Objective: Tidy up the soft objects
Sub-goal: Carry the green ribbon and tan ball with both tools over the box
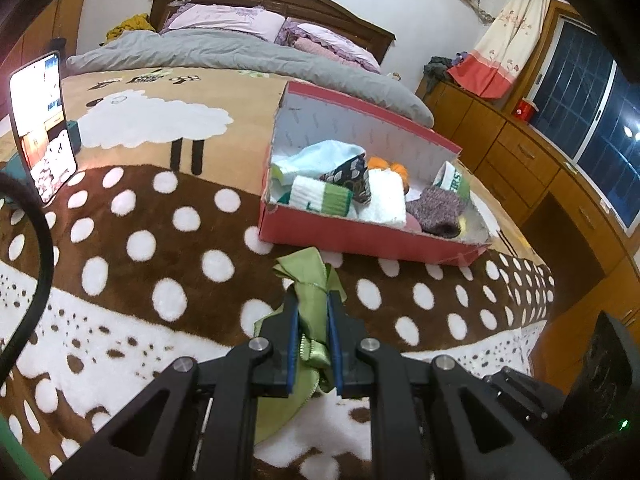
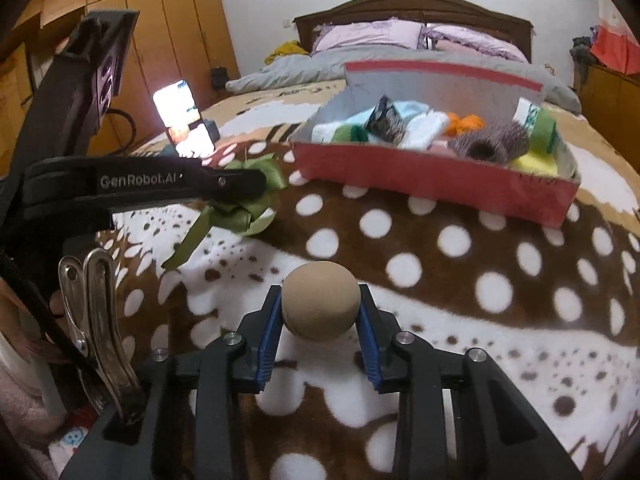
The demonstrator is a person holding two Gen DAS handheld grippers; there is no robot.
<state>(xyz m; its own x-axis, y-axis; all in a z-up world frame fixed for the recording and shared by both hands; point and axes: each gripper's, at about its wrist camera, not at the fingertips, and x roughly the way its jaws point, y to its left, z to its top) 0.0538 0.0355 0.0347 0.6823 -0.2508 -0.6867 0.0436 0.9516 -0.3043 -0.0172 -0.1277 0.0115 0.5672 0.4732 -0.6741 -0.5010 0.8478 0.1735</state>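
Observation:
My left gripper (image 1: 313,298) is shut on a green ribbon bow (image 1: 310,280), held just above the spotted blanket in front of the red box (image 1: 360,240). It also shows in the right wrist view (image 2: 256,188), at the left with the bow (image 2: 250,208). My right gripper (image 2: 319,296) is shut on a tan foam ball (image 2: 319,306) above the blanket. The red box (image 2: 432,184) holds socks, a white towel, an orange item and a purple knitted sock (image 2: 492,144).
A lit phone (image 1: 42,124) stands on the blanket at the left; it shows in the right wrist view (image 2: 182,120) too. Grey duvet (image 1: 240,54) and pillows lie at the bed's head. Wooden drawers (image 1: 520,152) run along the right.

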